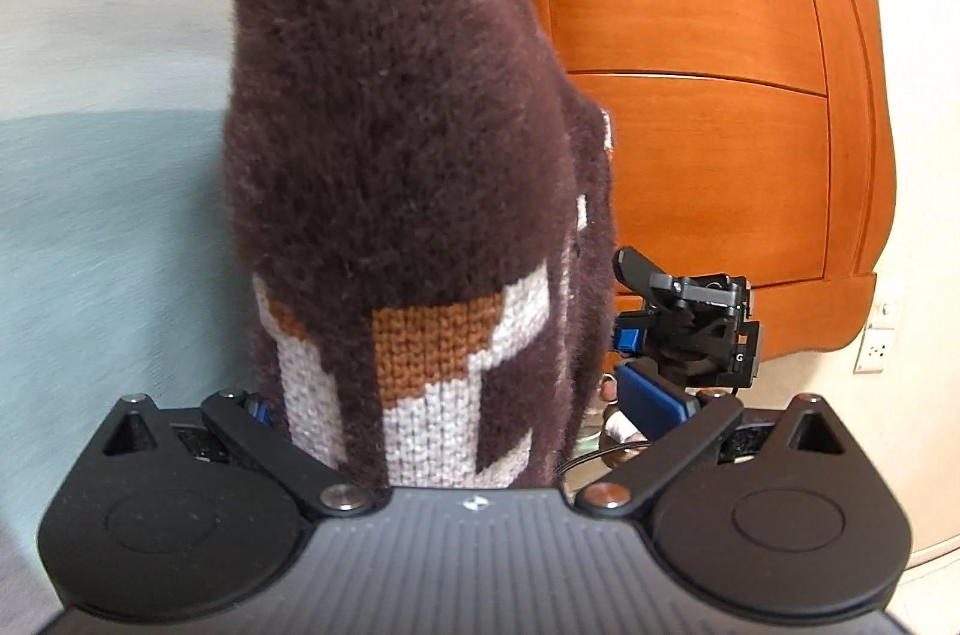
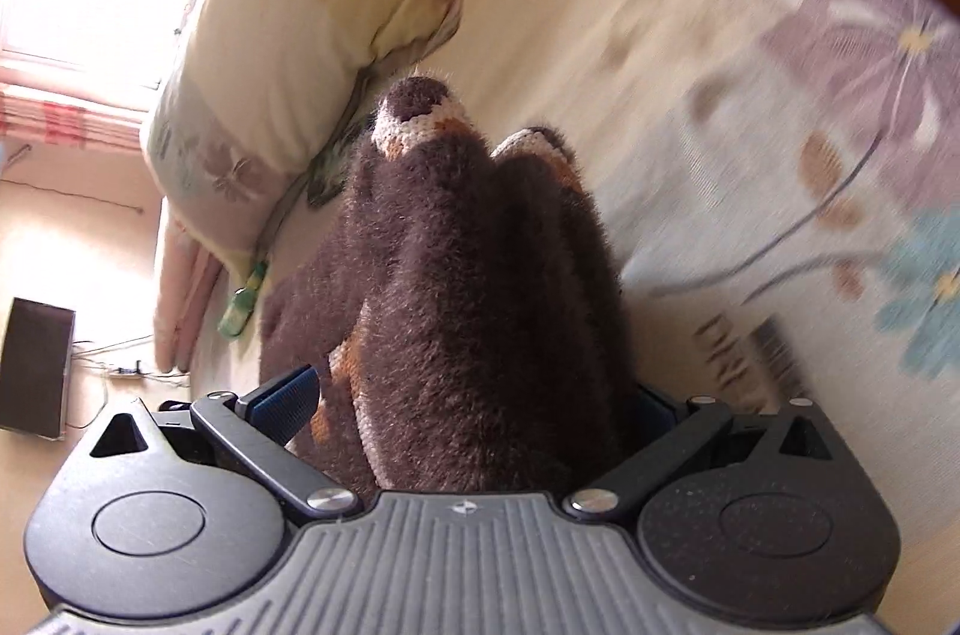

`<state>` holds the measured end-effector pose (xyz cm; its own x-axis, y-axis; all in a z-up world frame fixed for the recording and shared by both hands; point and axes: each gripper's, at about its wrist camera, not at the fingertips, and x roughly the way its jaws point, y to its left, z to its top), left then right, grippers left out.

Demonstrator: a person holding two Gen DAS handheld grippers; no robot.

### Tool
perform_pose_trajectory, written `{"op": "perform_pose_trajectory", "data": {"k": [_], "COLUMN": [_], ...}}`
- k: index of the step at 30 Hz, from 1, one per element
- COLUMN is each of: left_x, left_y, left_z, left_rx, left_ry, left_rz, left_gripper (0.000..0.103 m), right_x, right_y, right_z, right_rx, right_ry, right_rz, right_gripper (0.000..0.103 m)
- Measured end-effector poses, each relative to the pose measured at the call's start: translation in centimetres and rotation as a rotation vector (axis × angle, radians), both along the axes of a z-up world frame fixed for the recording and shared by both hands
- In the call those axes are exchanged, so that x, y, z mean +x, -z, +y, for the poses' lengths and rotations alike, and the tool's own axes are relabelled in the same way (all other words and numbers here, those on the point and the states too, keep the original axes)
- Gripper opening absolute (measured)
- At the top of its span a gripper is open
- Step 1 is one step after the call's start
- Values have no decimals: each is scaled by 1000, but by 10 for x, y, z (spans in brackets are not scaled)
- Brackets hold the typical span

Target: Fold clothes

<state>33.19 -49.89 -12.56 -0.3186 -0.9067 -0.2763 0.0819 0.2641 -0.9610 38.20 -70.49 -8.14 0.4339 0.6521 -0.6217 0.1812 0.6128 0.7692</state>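
A fuzzy dark brown knit sweater (image 1: 390,107) with white and orange blocks fills the middle of the left wrist view. My left gripper (image 1: 456,407) is shut on it, the thick bunch packed between the blue pads (image 1: 651,401). In the right wrist view the same sweater (image 2: 480,287) hangs from my right gripper (image 2: 468,395) down toward the bed, its patterned ends (image 2: 414,119) lowest. That gripper is shut on the sweater; the left pad (image 2: 288,395) shows and the right pad is hidden by wool. The right gripper (image 1: 684,323) also appears beside the sweater in the left wrist view.
A floral bedsheet (image 2: 750,95) covers the bed below, with a folded quilt or pillow pile (image 2: 288,35) at its far side. An orange wooden cabinet (image 1: 690,65) stands behind. A dark box (image 2: 36,365) and cables lie on the floor. A person's fingers (image 1: 621,425) show beside my left gripper.
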Motion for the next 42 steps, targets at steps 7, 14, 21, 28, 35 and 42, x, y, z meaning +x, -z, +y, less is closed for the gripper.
{"op": "perform_pose_trajectory", "data": {"k": [7,14,21,28,35,42], "left_x": [-1,-2,1,5,15,-7], "left_y": [7,29,36,31,-9,-29], "left_z": [-17,-15,2,34,123,190], "left_rx": [-26,-29,-37,-8,98,173], "left_ry": [20,-1,-11,33,45,34], "left_rz": [8,39,35,-45,-306,-450], "left_gripper": [101,101,101,101,102,102], "right_x": [25,42,48,32,-20,-31], "right_y": [-1,10,12,1,-65,-10], "right_z": [-34,-54,-62,-67,-17,55], "right_rx": [-65,-100,-121,-187,-468,-863], "right_ry": [55,88,113,184,104,-20], "right_rz": [22,34,17,-44,-376,-438], "right_gripper": [103,103,103,103,103,103]}}
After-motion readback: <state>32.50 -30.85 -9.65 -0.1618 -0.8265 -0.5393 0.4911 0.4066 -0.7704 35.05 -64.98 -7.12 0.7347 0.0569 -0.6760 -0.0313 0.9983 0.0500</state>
